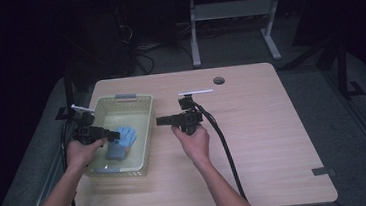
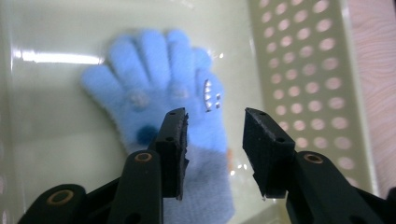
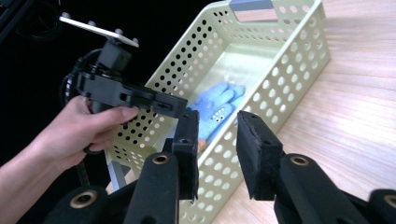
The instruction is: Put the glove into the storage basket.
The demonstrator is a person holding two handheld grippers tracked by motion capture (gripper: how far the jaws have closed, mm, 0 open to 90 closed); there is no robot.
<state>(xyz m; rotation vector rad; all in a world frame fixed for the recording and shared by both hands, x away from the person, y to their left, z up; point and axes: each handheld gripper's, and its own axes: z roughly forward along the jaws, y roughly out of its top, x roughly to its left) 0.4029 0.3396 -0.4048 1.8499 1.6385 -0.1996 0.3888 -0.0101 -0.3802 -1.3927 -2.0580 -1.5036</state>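
Worktop [image 1: 254,142]: pale wood, centre of the high view. Perforated cream basket [image 1: 146,136] at its left. Blue glove [image 1: 122,141] lies flat on the basket floor, fingers toward the frame top. Left gripper [image 2: 212,140] hangs over the glove cuff, jaws part open, gripping nothing. Right gripper [image 3: 217,149] beside the basket's outer wall, jaws part open, empty.

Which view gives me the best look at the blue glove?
The left gripper view: the blue glove lies close, fingers spread, in the basket. The high view shows it small; the right gripper view shows it partly behind the basket wall.
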